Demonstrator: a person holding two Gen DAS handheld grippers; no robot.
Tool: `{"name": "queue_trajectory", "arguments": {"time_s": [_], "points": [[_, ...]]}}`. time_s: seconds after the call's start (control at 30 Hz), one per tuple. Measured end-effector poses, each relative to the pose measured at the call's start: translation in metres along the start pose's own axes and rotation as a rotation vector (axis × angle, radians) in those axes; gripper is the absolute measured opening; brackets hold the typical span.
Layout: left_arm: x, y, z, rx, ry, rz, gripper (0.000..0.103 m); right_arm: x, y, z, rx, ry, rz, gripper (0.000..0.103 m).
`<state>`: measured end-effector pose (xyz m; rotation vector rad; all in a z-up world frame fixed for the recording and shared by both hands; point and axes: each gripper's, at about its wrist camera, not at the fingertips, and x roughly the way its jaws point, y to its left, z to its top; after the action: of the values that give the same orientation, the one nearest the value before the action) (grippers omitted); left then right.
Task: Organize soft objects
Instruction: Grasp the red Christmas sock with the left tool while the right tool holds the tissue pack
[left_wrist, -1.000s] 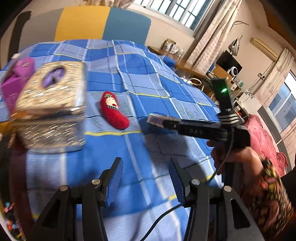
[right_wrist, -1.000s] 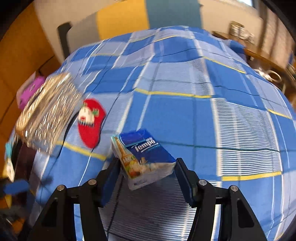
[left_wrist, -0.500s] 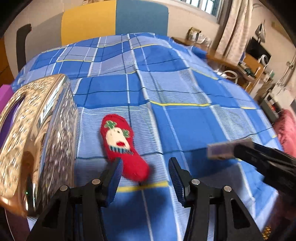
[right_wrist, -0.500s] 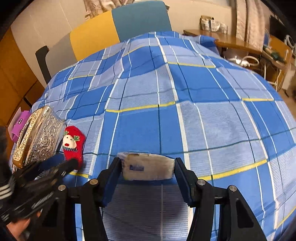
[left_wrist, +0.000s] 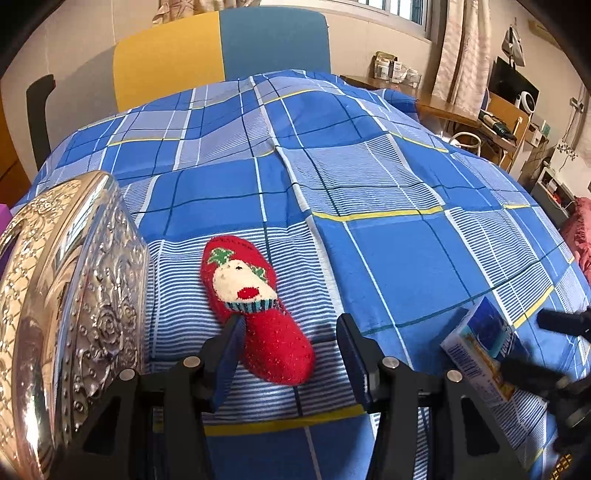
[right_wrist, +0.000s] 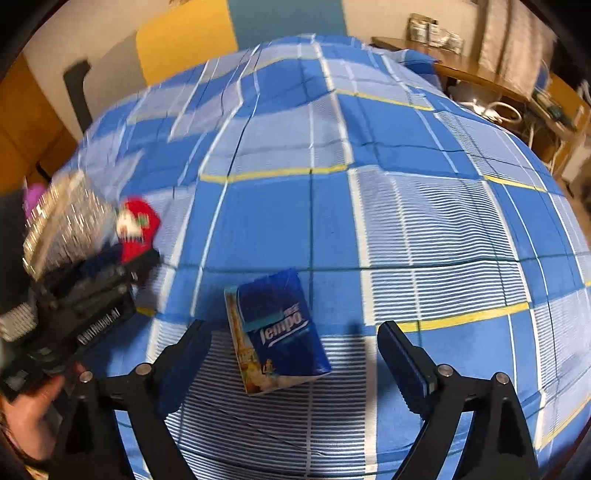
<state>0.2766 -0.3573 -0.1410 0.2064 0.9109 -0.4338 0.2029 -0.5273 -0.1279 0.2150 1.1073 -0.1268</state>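
Observation:
A red sock with a snowman face lies on the blue checked bed cover. Its toe end sits between the fingers of my left gripper, which is open; the right pad stands clear of it. A blue Tempo tissue pack lies flat on the cover between the fingers of my right gripper. Those jaws are opening and neither pad touches the pack. The tissue pack also shows at the right edge of the left wrist view, and the sock shows blurred at the left of the right wrist view.
An ornate silver tissue box stands close to the left of the sock, with something purple behind it. A yellow and blue headboard backs the bed. A cluttered desk stands at the right. A hand holds the left gripper.
The right jaws spread and let go of the tissue pack, which now lies on the cover. The left gripper swung over and down to the sock, whose toe is now between its fingers.

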Motion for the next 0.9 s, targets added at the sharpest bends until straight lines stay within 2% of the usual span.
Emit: {"name": "queue_trajectory", "arguments": {"time_s": [0.13,0.17,0.23,0.33,0.53,0.73,0.9], "points": [[0.002,-0.001,0.000,0.013,0.000,0.003,0.049,0.021,0.013,-0.002,-0.084,0.081,-0.052,0.060],[0.002,-0.002,-0.001,0.021,-0.001,0.008,0.037,0.023,0.014,-0.004,-0.097,0.088,-0.058,0.058],[0.001,-0.003,-0.003,0.043,0.003,0.006,0.019,0.021,0.017,-0.004,-0.123,0.071,-0.076,0.058],[-0.004,-0.002,-0.004,0.045,0.011,-0.021,0.011,0.020,0.012,-0.004,-0.104,0.068,-0.067,0.057],[-0.036,0.003,-0.007,0.018,-0.040,-0.090,0.007,0.011,-0.005,-0.001,-0.043,0.030,-0.069,0.057],[-0.070,0.009,-0.018,0.003,-0.074,-0.151,0.006,0.010,-0.008,-0.001,-0.015,0.029,-0.079,0.057],[-0.073,0.001,-0.022,0.063,-0.068,-0.130,0.007,0.010,-0.010,-0.002,0.002,0.032,-0.064,0.057]]}}
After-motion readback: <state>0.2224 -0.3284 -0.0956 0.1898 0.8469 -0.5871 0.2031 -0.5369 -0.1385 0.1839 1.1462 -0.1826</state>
